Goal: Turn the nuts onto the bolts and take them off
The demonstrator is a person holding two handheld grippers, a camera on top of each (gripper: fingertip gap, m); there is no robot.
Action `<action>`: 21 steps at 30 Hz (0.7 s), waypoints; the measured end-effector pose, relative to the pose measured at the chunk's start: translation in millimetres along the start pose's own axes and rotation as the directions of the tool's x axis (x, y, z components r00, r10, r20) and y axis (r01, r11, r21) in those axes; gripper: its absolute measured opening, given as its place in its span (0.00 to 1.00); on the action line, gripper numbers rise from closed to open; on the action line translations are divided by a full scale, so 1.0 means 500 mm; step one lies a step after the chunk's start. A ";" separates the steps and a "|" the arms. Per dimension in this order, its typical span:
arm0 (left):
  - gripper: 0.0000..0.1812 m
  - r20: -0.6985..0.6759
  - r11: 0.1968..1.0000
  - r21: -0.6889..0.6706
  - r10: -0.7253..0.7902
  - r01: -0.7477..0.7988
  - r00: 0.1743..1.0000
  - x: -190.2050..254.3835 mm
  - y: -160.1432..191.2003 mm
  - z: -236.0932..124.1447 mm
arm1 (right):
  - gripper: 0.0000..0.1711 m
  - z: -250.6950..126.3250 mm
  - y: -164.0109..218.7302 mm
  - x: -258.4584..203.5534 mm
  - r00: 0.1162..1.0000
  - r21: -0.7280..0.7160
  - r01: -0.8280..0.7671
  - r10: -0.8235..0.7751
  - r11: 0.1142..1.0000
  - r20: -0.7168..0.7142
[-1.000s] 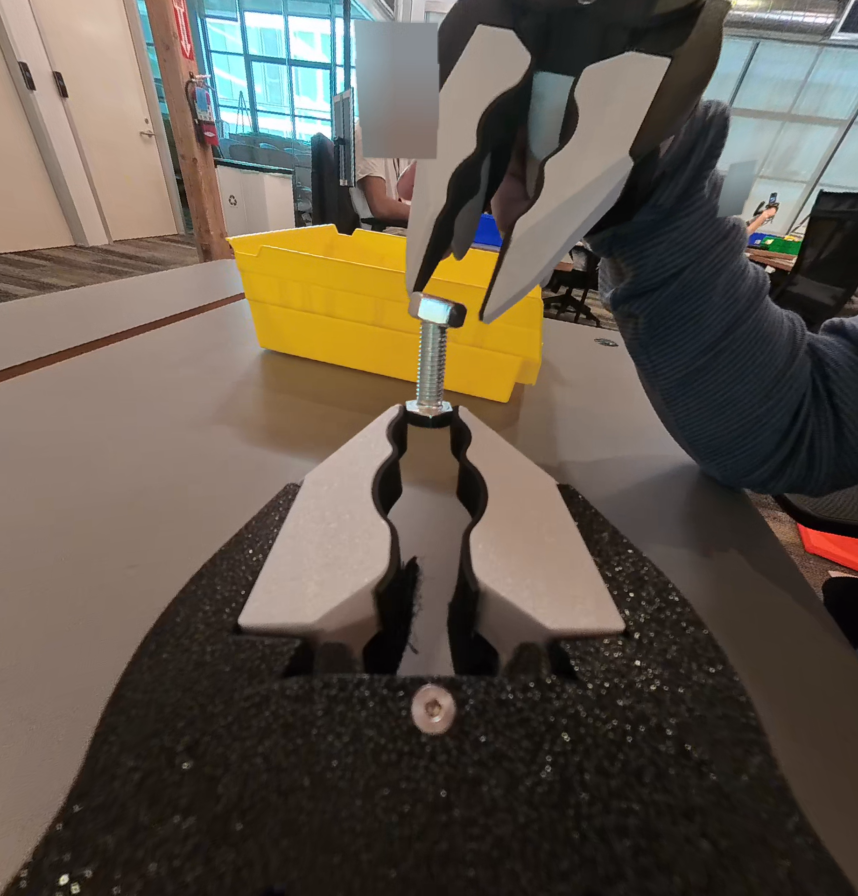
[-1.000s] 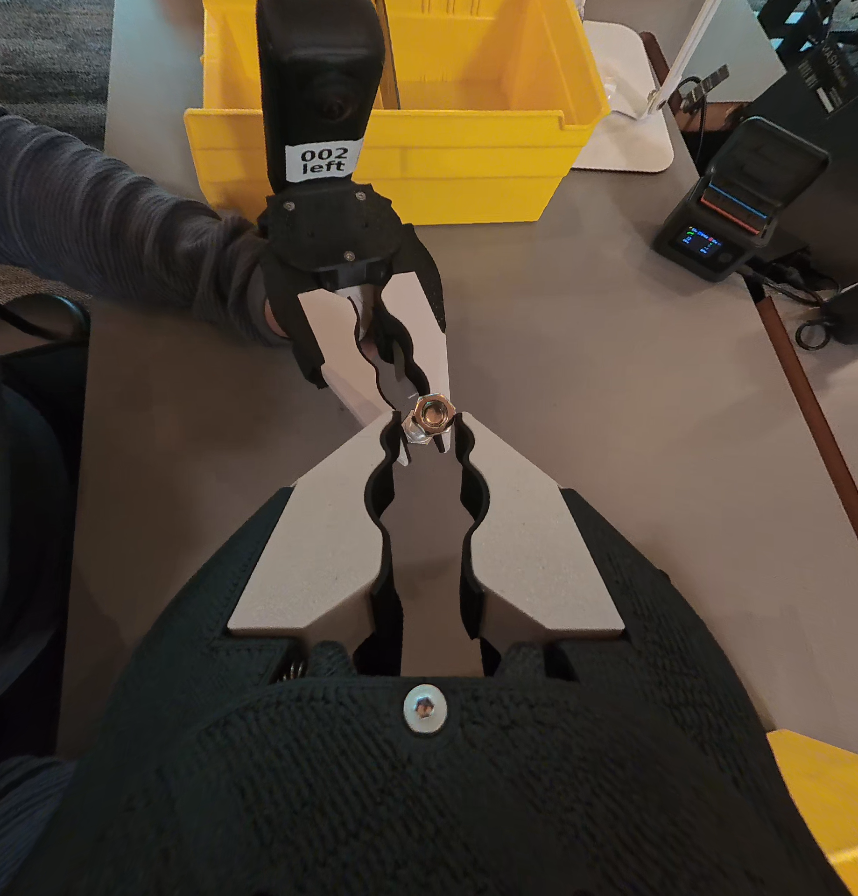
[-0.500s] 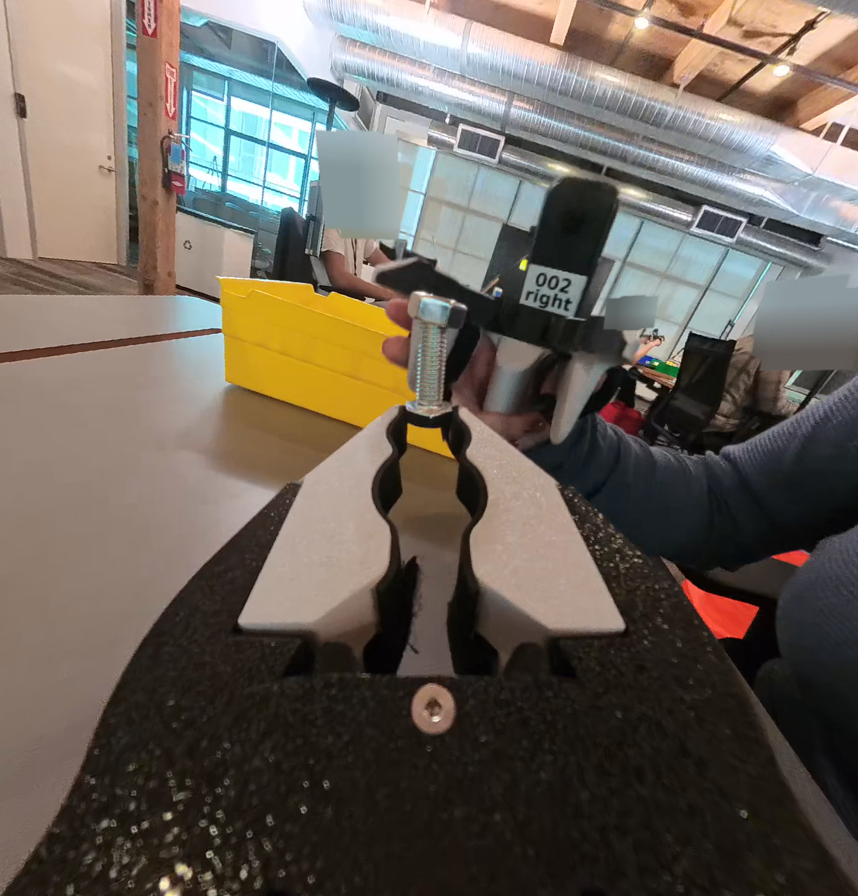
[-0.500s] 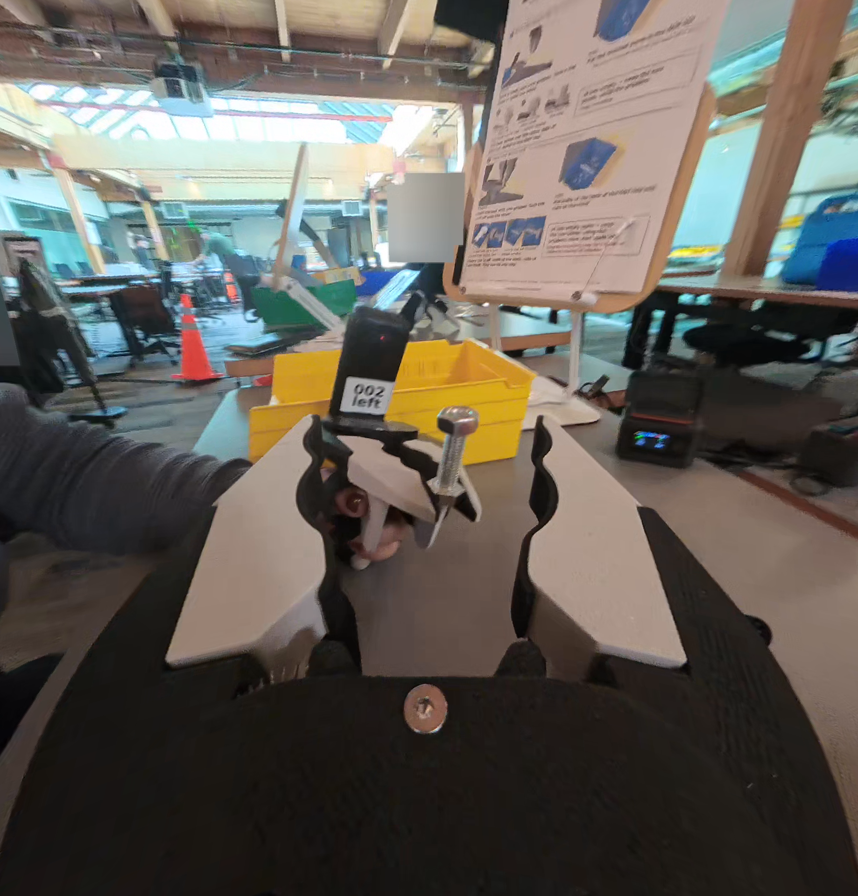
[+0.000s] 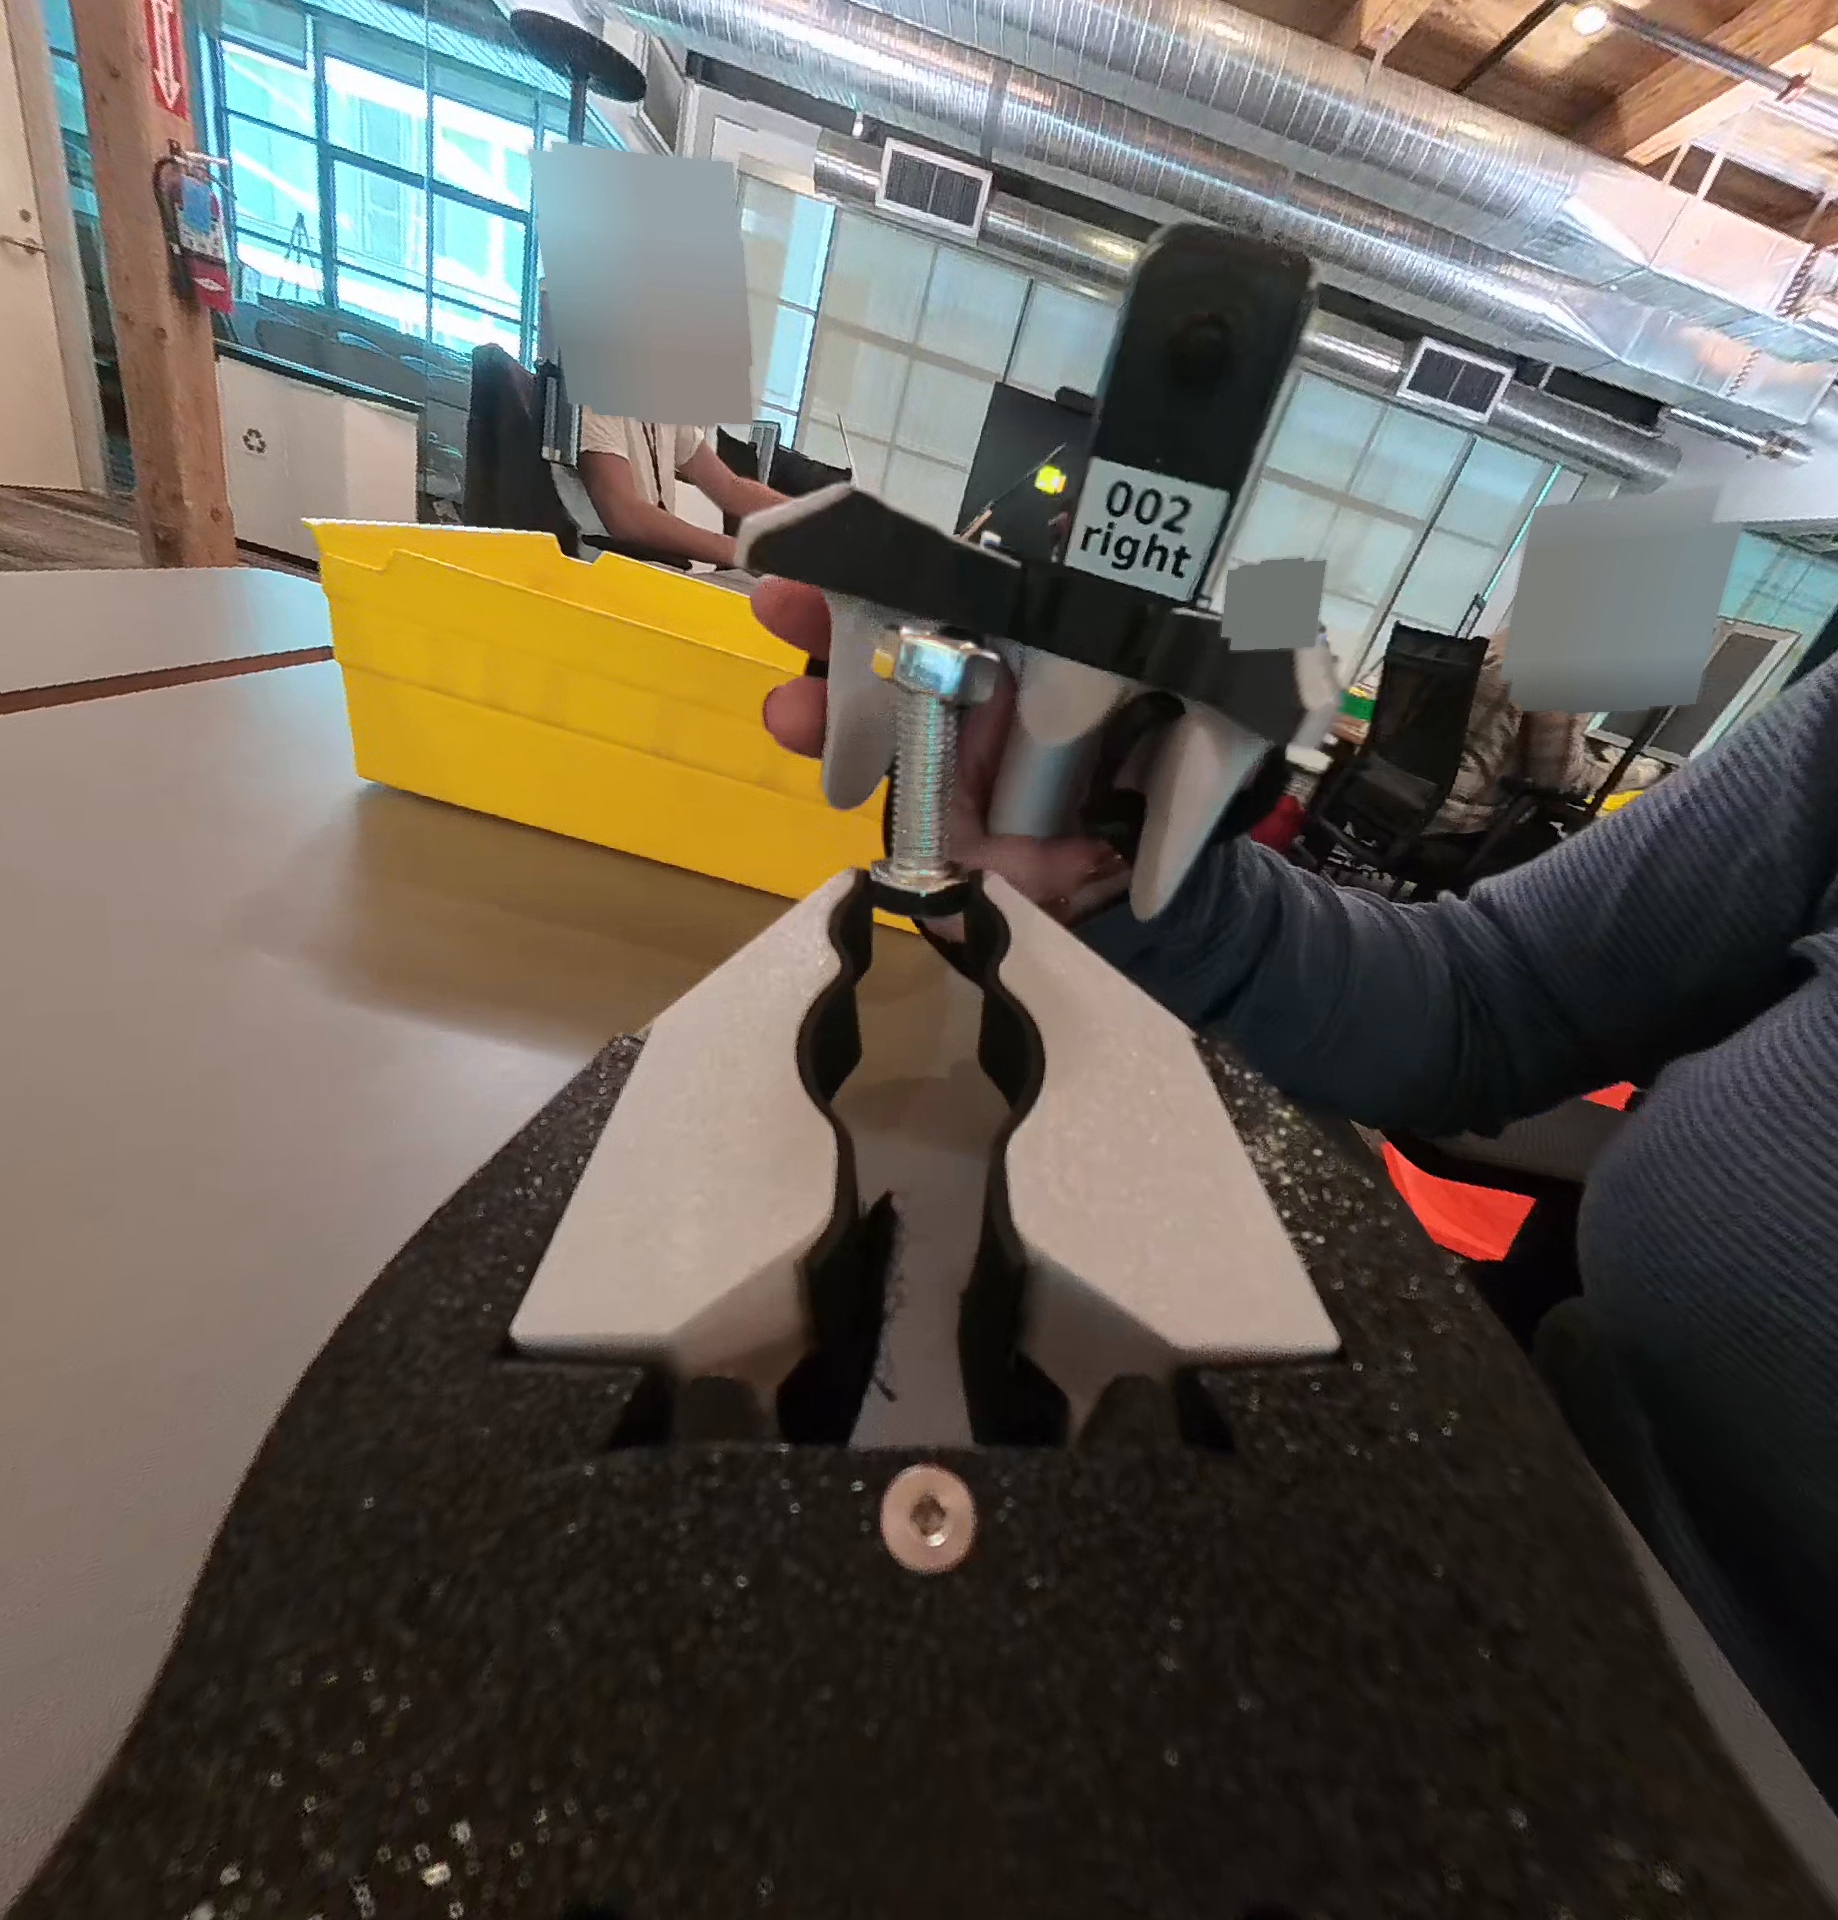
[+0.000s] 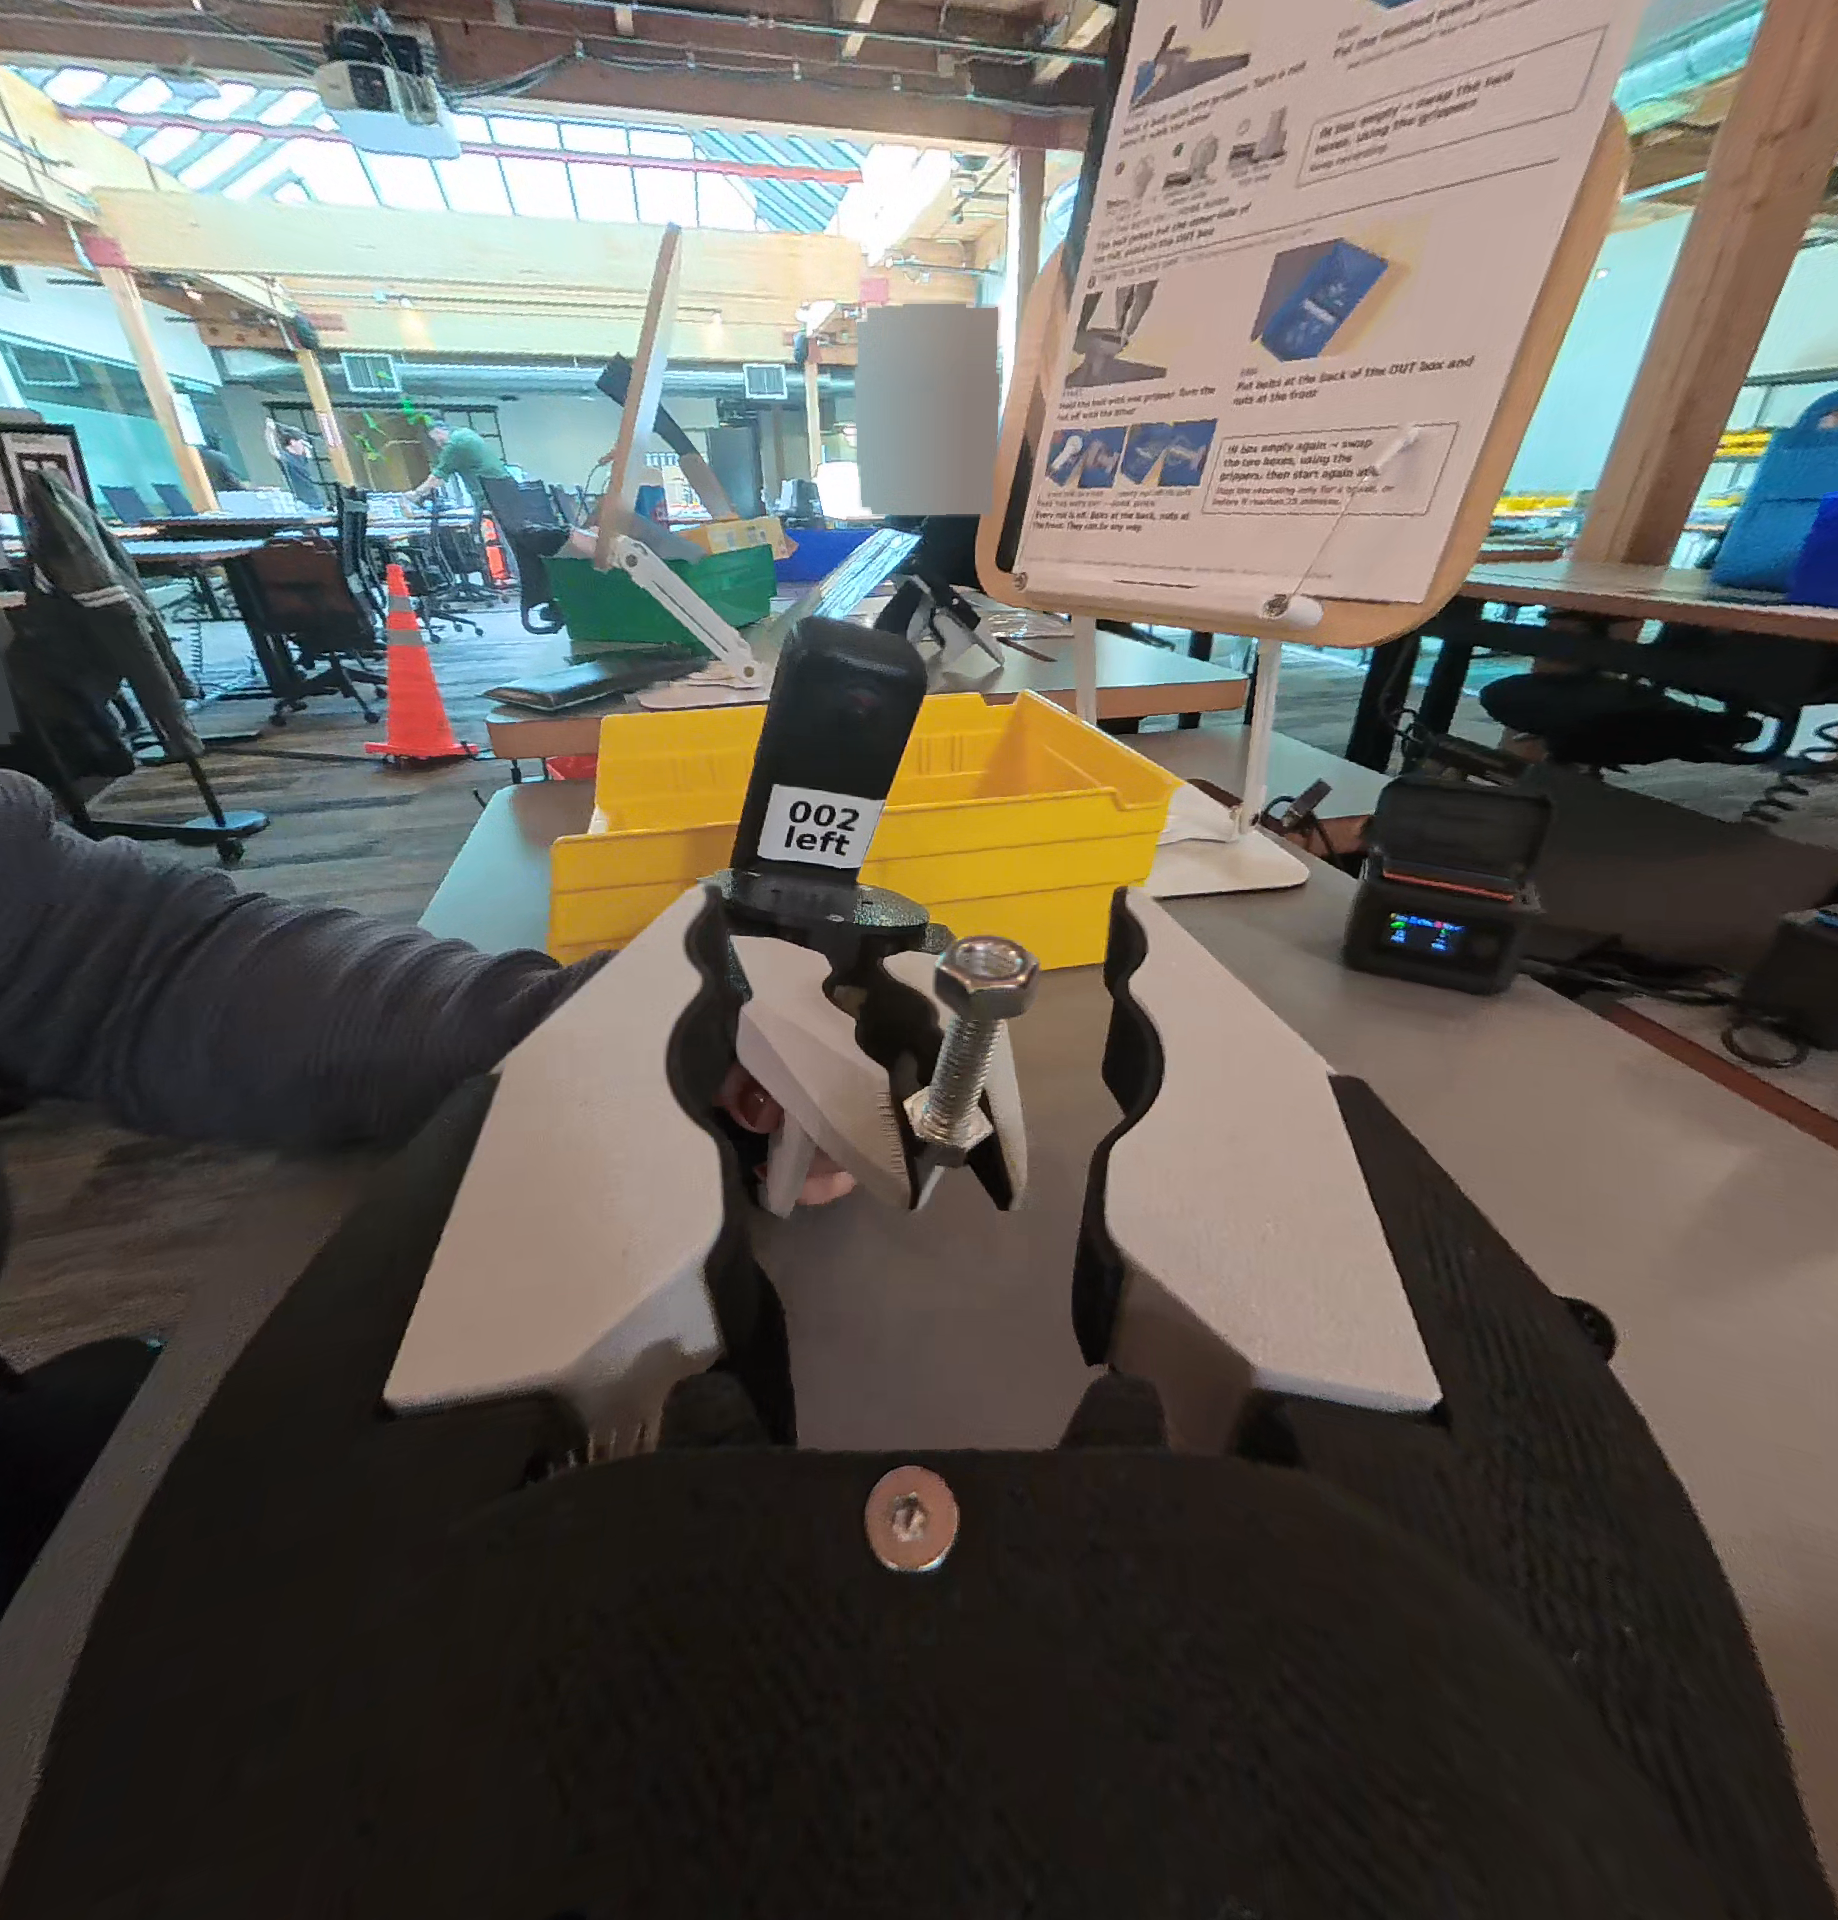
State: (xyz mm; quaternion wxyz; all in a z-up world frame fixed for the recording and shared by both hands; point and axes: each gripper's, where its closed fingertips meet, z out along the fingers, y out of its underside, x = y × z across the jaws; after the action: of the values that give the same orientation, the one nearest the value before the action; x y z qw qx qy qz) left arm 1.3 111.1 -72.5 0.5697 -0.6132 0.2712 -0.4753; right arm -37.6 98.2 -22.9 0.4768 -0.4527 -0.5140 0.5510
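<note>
- Above the tabletop (image 5: 271, 1039), the nut (image 5: 920, 881) is clamped at the left gripper (image 5: 920, 909) tips, with the bolt (image 5: 925, 769) held upright, head on top.
- Right gripper (image 6: 915, 1049) is held spread apart, gripping nothing, just beside the bolt.
- Yellow bin (image 6: 998, 831) is seen behind.

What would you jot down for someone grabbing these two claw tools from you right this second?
Left gripper: shut on the nut at the bolt's lower end, holding the bolt head-up above the grey table.
Right gripper: open, empty, level with the bolt but not touching it.
Yellow bin: on the table behind the grippers.
Done: nut sits on the thread's end.
Left: probably grip the bolt head with the right gripper and turn; whether on or off, I cannot tell.
</note>
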 end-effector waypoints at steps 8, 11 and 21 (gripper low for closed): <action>0.09 -0.263 0.999 -0.040 -0.038 0.028 0.964 0.076 0.011 -0.003 | 0.29 -0.035 0.000 -0.036 0.954 -0.027 -0.190 0.191 0.981 0.229; 0.09 -0.309 0.997 -0.060 -0.061 0.045 0.949 0.090 0.016 -0.004 | 0.23 -0.040 -0.002 -0.055 0.933 -0.030 -0.204 0.203 0.979 0.298; 0.09 -0.336 0.996 -0.068 -0.075 0.056 0.939 0.099 0.017 -0.006 | 0.10 -0.033 0.007 -0.069 0.926 -0.045 -0.193 0.197 0.980 0.321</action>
State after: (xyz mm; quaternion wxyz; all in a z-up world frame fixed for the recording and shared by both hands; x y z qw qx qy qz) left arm 20.3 65.0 -67.3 0.4807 -0.5472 0.3579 -0.5843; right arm -16.7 66.2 -26.9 0.3261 -0.4075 -0.5413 0.6592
